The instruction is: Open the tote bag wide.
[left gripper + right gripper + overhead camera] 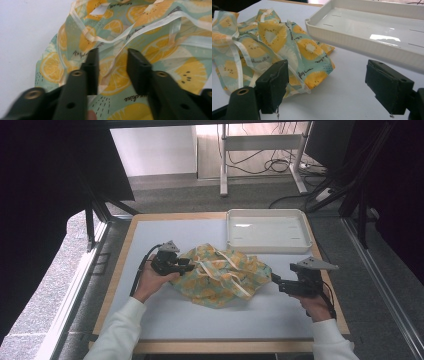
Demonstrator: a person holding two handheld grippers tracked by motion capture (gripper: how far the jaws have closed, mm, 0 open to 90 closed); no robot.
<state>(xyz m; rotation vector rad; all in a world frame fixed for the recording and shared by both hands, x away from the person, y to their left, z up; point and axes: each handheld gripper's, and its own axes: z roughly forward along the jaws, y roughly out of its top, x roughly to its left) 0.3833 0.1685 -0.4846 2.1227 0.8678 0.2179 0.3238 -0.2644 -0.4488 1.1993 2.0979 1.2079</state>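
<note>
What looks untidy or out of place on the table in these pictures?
The fruit-print cloth bag lies crumpled in a heap on the mat, its pale straps tangled across it instead of flat. The white tray behind it sits square and undamaged. Nothing is spilled or broken.

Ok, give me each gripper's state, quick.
Left gripper: part open over the lemon-print cloth bag, no clamp visible.
Right gripper: wide open, holding nothing, beside the bag.

Crumpled orange-slice print fabric bag with pale straps, lying mid-table, just before white tray.
</note>
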